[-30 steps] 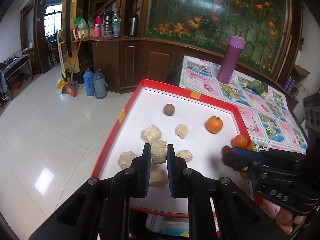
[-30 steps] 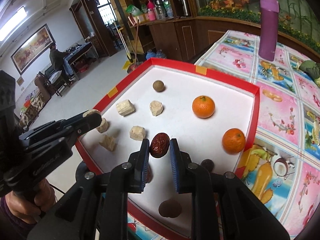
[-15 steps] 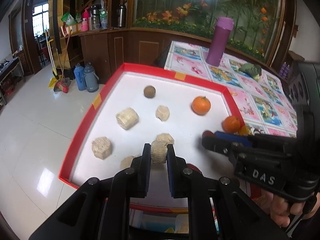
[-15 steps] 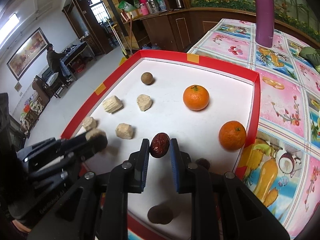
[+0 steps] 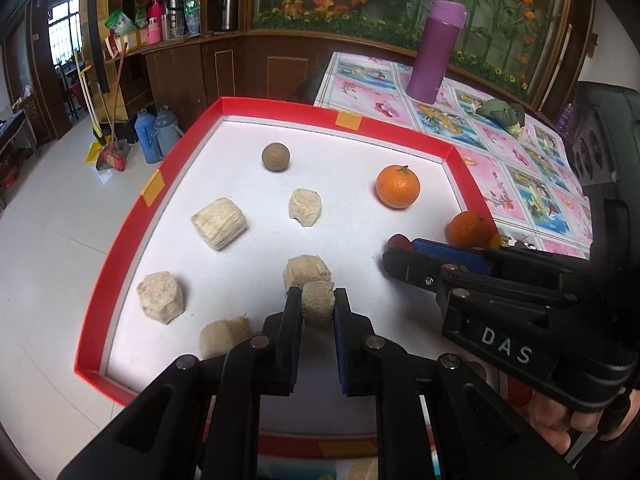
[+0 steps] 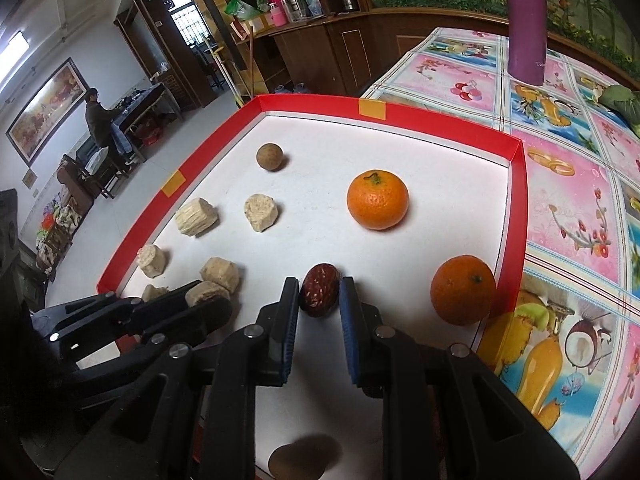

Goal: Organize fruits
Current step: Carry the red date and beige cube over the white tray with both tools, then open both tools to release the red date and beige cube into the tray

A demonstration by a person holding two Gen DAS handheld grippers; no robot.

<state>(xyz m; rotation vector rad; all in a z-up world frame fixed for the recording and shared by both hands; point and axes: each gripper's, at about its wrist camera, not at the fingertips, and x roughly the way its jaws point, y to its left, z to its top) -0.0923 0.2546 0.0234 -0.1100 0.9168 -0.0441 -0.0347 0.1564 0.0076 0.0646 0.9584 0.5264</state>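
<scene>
A red-rimmed white tray (image 5: 188,148) (image 6: 400,114) holds the fruit. My left gripper (image 5: 317,304) is shut on a pale fibrous chunk (image 5: 318,305), low over the tray's near left part, right behind another chunk (image 5: 306,270). My right gripper (image 6: 319,294) is shut on a dark red date (image 6: 319,294), close above the tray floor. Several more pale chunks (image 5: 219,223) (image 6: 196,216) lie along the left side. Two oranges (image 5: 397,186) (image 6: 377,199) sit on the right, one (image 6: 463,289) against the rim. A brown round fruit (image 5: 275,156) (image 6: 269,156) lies at the back.
A purple bottle (image 5: 435,51) and a green object (image 5: 500,114) stand on the patterned tablecloth (image 6: 568,184) beyond the tray. Another brown fruit (image 6: 304,458) lies under my right gripper. A person (image 6: 96,114) sits far off at left. The tray overhangs the tiled floor (image 5: 44,216).
Both grippers have sunk toward the tray floor with their loads still held. The left one now sits just behind a lying chunk; the right one is nearer the rim-side orange.
</scene>
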